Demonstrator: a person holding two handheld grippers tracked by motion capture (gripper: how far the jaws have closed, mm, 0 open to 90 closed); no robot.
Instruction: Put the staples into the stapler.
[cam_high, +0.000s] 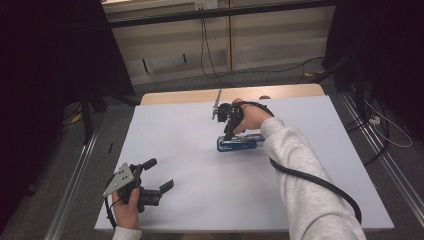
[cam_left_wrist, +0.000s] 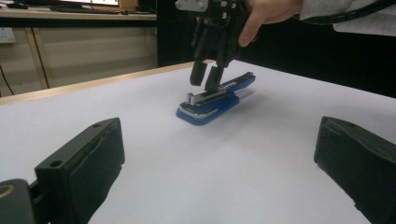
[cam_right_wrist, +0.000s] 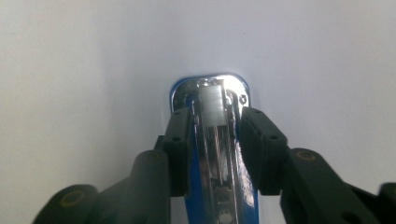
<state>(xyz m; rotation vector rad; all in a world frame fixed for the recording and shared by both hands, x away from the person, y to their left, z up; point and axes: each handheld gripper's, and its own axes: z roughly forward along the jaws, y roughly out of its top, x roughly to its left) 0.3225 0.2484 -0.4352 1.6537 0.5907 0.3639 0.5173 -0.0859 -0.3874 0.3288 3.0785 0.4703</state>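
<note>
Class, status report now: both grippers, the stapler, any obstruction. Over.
Left gripper open, idle at table's near-left corner. Right gripper shut on blue stapler with chrome top, jaws flanking its sides. White table otherwise bare; no obstruction.

Overhead light is falling evenly on the white desk (cam_high: 200, 200), while dark curtains at far left and right are keeping the surroundings dim. The high view is looking soft and slightly grainy. In the right gripper view, glare is flaring on the stapler (cam_right_wrist: 212, 100) chrome. In the left gripper view, the near pads (cam_left_wrist: 88, 163) are blurring.
</note>
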